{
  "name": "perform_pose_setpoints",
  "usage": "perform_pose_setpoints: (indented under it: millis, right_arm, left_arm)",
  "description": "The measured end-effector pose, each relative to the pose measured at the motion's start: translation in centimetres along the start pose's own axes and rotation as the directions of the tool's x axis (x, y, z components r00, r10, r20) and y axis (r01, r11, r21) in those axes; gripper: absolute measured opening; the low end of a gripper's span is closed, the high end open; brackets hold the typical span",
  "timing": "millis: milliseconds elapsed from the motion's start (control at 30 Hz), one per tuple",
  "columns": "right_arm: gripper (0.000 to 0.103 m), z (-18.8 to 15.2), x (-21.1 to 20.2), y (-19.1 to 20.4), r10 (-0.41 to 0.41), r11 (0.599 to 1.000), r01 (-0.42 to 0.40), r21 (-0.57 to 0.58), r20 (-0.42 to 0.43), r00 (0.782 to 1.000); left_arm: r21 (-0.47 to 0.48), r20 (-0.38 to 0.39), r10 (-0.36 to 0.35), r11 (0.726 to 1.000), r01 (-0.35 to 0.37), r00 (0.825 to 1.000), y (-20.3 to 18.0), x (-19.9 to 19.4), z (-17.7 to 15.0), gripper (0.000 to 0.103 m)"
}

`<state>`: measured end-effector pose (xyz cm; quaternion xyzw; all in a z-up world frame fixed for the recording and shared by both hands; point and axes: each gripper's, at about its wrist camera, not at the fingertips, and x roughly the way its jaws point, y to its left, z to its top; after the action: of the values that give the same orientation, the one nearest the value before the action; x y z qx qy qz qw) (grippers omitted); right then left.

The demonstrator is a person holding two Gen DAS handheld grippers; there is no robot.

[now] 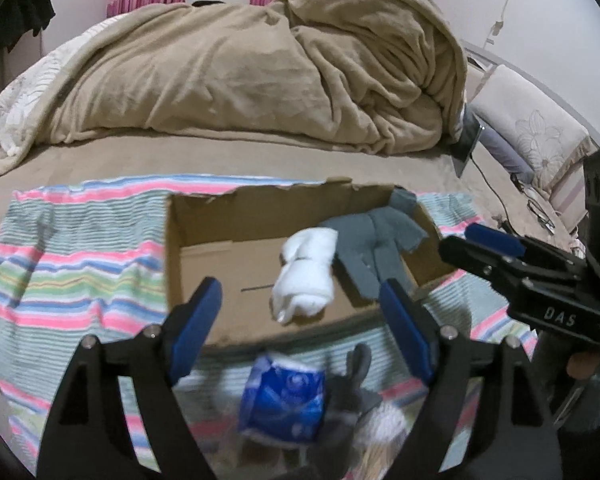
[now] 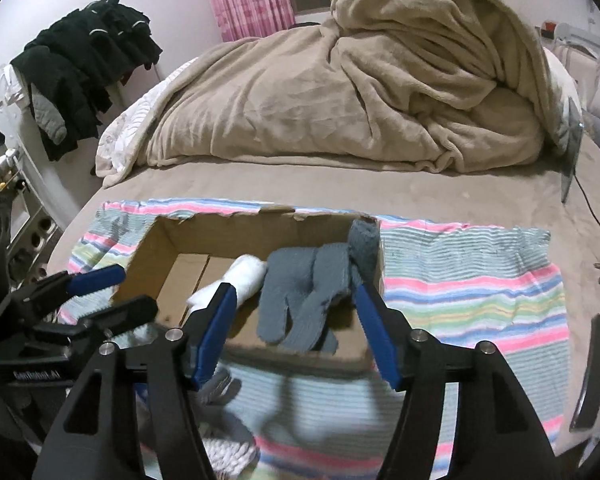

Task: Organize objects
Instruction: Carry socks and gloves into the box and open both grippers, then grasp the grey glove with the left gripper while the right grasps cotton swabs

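Left wrist view, near first: left gripper w/ blue pads spread wide, nothing btwn them, over a blue patterned roll and a grey knit item, both blurred, on the striped towel. Just past them the cardboard box, torn rim, top open, left half of floor bare; white rolled socks mid-box, grey knit gloves at right wall, one cuff draped over the rim. Right gripper also released, hovering at near box edge. Far: rumpled tan fleece blanket.

White socks lie inside cardboard box.
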<state>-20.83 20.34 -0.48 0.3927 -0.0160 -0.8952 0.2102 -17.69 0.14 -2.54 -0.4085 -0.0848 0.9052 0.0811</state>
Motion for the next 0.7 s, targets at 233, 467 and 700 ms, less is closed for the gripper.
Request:
perform_pose_setpoints:
  millis: [233,467,700]
  right_arm:
    - [0.066,-1.7,-2.4,1.7,0.003,1.000,-0.003,-0.011,-0.002,1.000]
    - [0.066,-4.8,-2.8,3.0,0.008,1.000,-0.009,-0.012,-0.051,0.999]
    - [0.066,-7.4,-2.3,3.3,0.012,1.000,-0.012,-0.002,-0.106,0.994]
  left_arm:
    - [0.012,0.028,0.003,1.000,-0.003,1.000,0.5,-3.4,-2.0,0.083]
    - [0.005,0.009,0.006,1.000,-0.006,1.000,1.0,-4.8,-4.4,0.083]
    - [-0.015,-0.032,0.013,1.000,-0.013,0.999,1.8,-4.6,-6.8,0.083]
